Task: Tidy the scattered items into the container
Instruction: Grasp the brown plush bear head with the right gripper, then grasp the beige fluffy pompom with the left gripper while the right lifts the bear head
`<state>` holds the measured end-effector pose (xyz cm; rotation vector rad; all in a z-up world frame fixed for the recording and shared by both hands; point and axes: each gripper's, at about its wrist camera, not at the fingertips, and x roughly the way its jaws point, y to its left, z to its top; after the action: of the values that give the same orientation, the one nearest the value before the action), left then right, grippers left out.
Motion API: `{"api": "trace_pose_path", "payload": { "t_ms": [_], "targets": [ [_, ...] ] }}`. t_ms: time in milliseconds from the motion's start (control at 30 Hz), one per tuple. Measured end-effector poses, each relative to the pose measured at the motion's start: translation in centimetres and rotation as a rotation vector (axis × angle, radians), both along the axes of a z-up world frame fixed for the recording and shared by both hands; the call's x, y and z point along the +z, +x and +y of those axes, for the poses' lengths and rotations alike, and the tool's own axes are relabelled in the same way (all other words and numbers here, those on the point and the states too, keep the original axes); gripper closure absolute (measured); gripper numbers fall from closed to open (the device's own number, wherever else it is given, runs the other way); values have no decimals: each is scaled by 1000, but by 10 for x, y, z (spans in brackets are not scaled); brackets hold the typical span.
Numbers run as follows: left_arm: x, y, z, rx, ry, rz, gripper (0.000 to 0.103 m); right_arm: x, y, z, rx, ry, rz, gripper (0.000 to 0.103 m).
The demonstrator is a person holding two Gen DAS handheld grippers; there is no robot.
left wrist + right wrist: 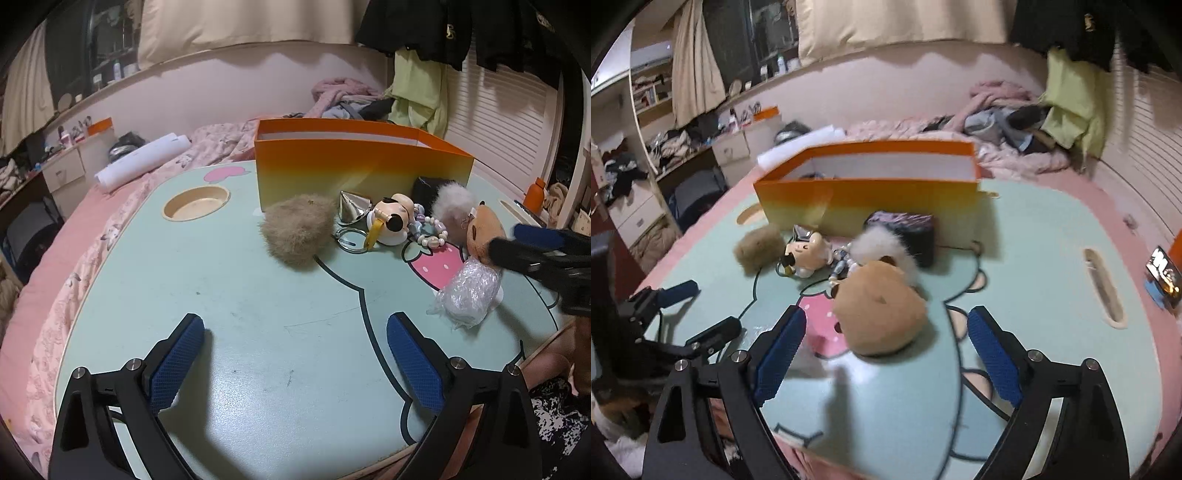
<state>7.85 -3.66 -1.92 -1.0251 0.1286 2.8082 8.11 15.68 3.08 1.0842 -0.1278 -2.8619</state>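
The brown bear-head plush (881,312) is lying on the mint-green lap table (1034,258), in front of the orange box (868,199) and just ahead of the right gripper (886,354), slightly left of the midline between its blue pads. It is roundish, with no clear long axis. The right gripper is standing wide open, gripping nothing; its jaws are flanking the plush's near edge without touching it. The left gripper (295,354) is also gaping wide and empty over bare tabletop, well short of the tan fur pompom (297,232) that is lying before the box. The right hand is plainly the nearer one to the plush, so a short push forward looks like the likely next move
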Motion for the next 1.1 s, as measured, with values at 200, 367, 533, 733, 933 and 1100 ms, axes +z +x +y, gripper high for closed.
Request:
{"api": "trace_pose_path", "payload": {
  "t_ms": [200,367,533,733,933,1100],
  "targets": [
    [11,5,-3,-45,48,25,4,-5,5,0,43,-30,-21,53],
    [43,-13,0,-80,40,51,4,14,27,2,42,-48,61,53],
    [47,-58,9,-137,-24,-44,13,21,28,3,41,-65,77,53],
    [30,-79,18,-216,-101,-125,26,20,25,10,32,-97,62,53],
    [19,-77,7,-235,-58,-149,74,18,25,13,24,-109,57,53],
    [28,-58,-9,-223,9,-105,75,18,24,14,12,-114,55,53]
  ]
}}
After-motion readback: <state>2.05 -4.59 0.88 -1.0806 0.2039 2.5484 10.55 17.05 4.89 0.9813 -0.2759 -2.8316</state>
